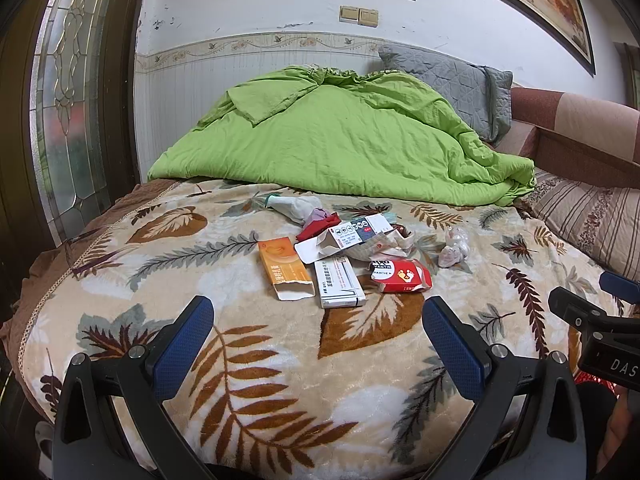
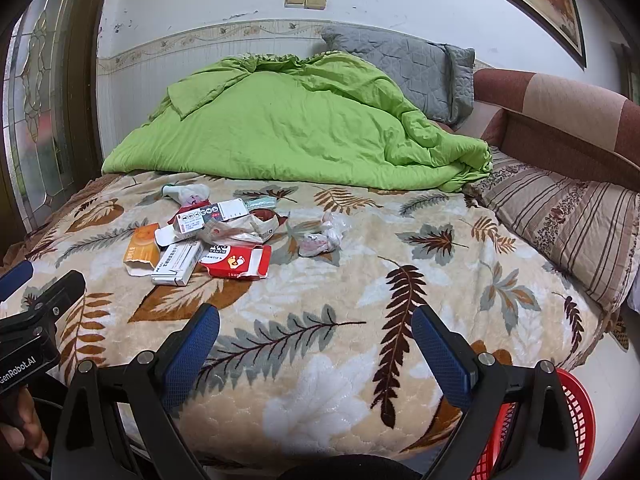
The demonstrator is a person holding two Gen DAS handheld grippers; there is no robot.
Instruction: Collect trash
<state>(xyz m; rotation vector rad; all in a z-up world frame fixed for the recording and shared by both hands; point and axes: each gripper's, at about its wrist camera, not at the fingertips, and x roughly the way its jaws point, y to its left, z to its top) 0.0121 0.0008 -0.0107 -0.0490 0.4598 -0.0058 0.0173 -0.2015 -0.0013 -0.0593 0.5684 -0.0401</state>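
Observation:
Trash lies in a pile on the leaf-patterned blanket (image 1: 280, 360): an orange box (image 1: 284, 267), a white box (image 1: 339, 283), a red and white box (image 1: 402, 276), an opened white carton (image 1: 348, 234) and a crumpled clear wrapper (image 1: 454, 246). The right wrist view shows the same orange box (image 2: 140, 250), white box (image 2: 178, 262), red and white box (image 2: 236, 262) and wrapper (image 2: 324, 234). My left gripper (image 1: 318, 334) is open, short of the pile. My right gripper (image 2: 316, 340) is open over bare blanket (image 2: 320, 380), right of the pile. A red mesh basket (image 2: 576, 420) sits low beside the bed.
A green duvet (image 1: 340, 136) is heaped at the back of the bed, with a grey pillow (image 1: 452, 80) and a striped pillow (image 2: 568, 224) to the right. A glass-panelled door (image 1: 68, 92) stands at the left. White socks and red cloth (image 1: 316, 222) lie behind the boxes.

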